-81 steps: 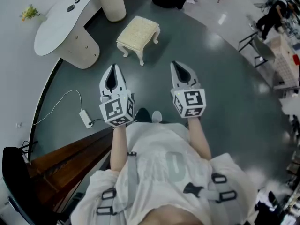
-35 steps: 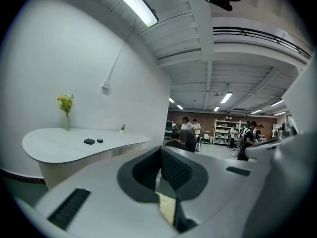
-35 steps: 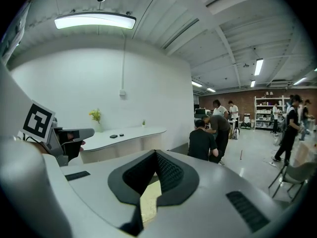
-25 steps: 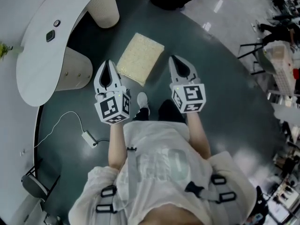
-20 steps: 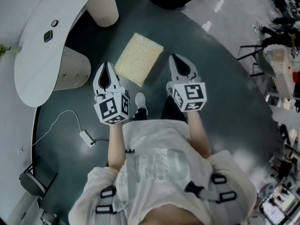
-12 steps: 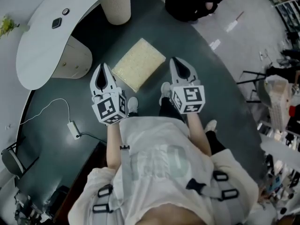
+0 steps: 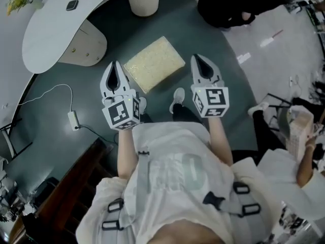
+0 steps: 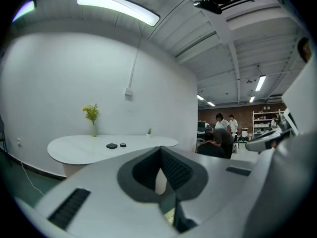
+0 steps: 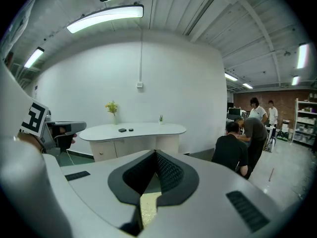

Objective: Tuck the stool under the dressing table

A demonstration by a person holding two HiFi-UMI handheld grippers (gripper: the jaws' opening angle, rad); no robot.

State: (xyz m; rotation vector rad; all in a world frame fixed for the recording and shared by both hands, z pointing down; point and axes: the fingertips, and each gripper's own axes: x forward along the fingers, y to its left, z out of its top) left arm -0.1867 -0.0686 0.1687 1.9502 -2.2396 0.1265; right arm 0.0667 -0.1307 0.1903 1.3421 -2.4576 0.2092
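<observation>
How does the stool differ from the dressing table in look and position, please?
The stool has a rectangular, textured cream seat; the dressing table has a smooth, curved white top. The stool is bare, out on the dark floor; the dressing table carries small dark items. Both are pale.

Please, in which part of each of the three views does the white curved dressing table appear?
Head view: white curved dressing table in the upper left corner.
Left gripper view: table left of centre, against the white wall.
Right gripper view: table near the middle, slightly left.
Shared landmark: yellow flowers in a vase on the table.
</observation>
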